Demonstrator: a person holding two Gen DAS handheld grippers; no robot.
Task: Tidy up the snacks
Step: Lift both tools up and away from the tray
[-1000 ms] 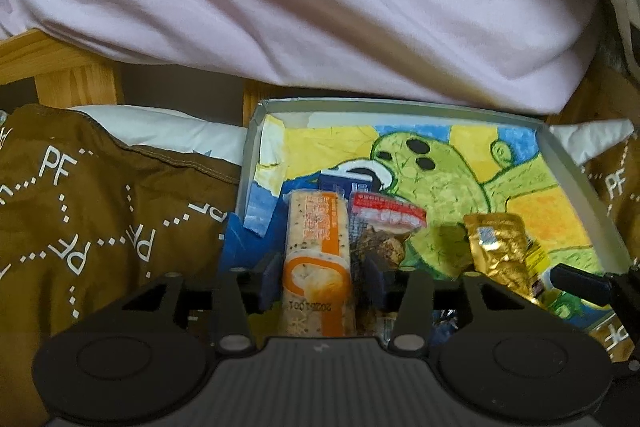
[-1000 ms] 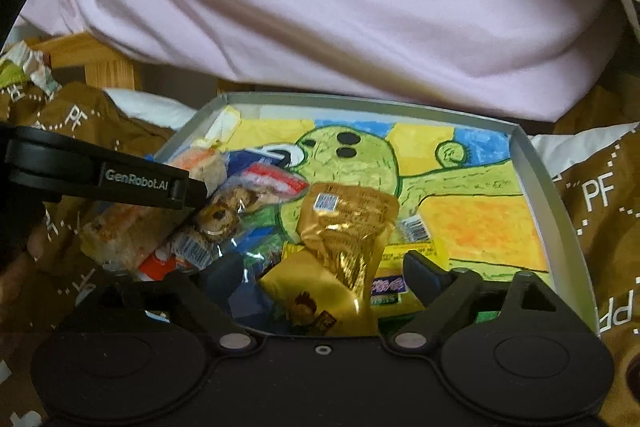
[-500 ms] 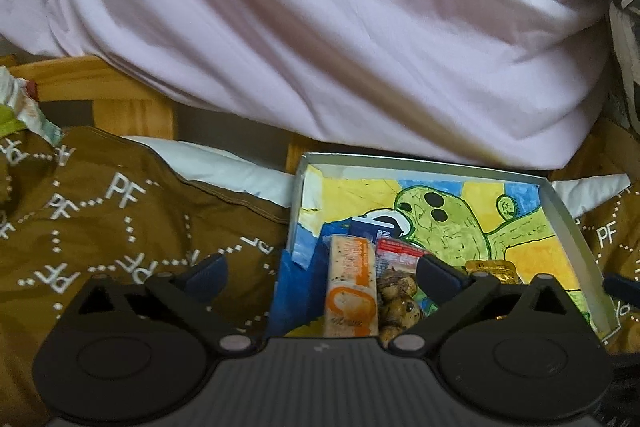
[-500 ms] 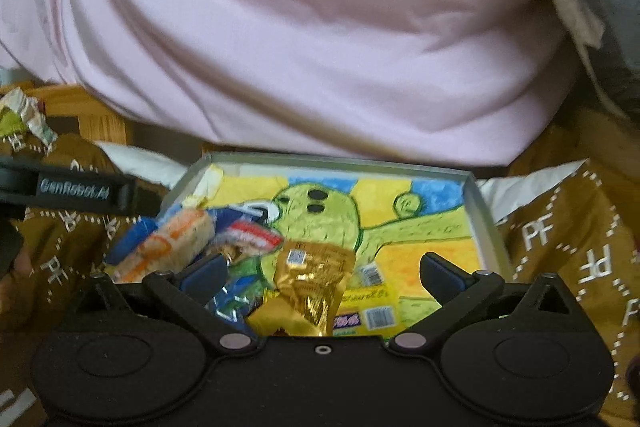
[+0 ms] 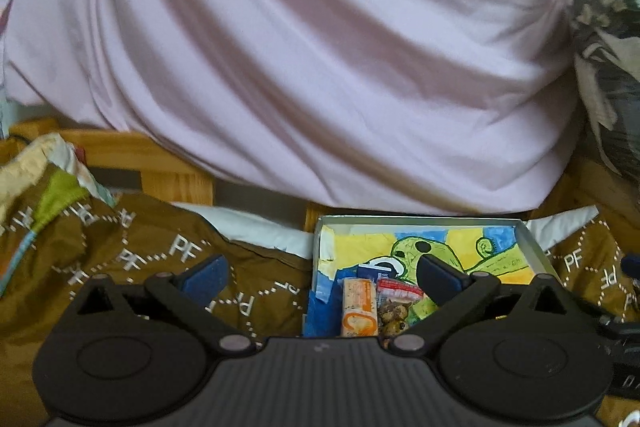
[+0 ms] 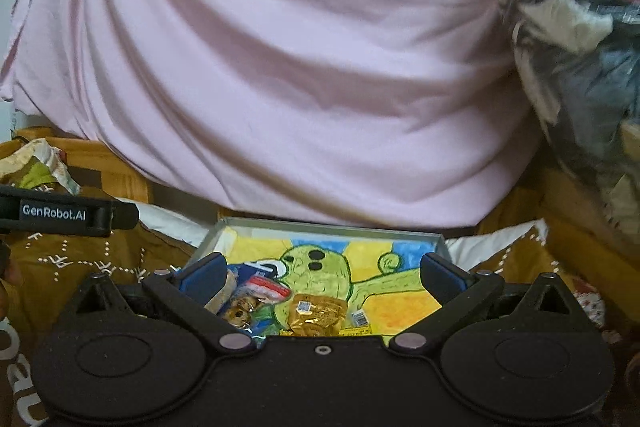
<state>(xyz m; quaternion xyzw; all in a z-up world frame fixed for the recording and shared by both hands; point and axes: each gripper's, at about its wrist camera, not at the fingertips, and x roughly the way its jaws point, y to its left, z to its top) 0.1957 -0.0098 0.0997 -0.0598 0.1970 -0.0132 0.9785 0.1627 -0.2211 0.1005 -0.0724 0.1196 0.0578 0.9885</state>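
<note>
Black plastic fills the near edge of both views: the left hand-held gripper and the right hand-held gripper each hang with fingers spread wide and nothing between them. Just past them, a shallow box with a green cartoon figure drawn on its floor rests on a brown printed blanket. From the left wrist the box sits at about 1 o'clock; from the right wrist it lies dead ahead at 12. Inside, the snacks are gathered toward the near left corner: an orange bar lying lengthwise, a red-topped packet touching its right side, a blue pack behind them, and a gold pouch a little to their right, at about 12 o'clock in the right view. The far and right parts of the box floor are bare. Farther back, at 12 o'clock, pink cloth hangs over a wooden frame, with a crumpled wrapper at 10 o'clock on the blanket. Judging by this, the sorting looks largely done: the visible snacks are in the box, and what may remain is tidying them into rows or dealing with that wrapper.
</note>
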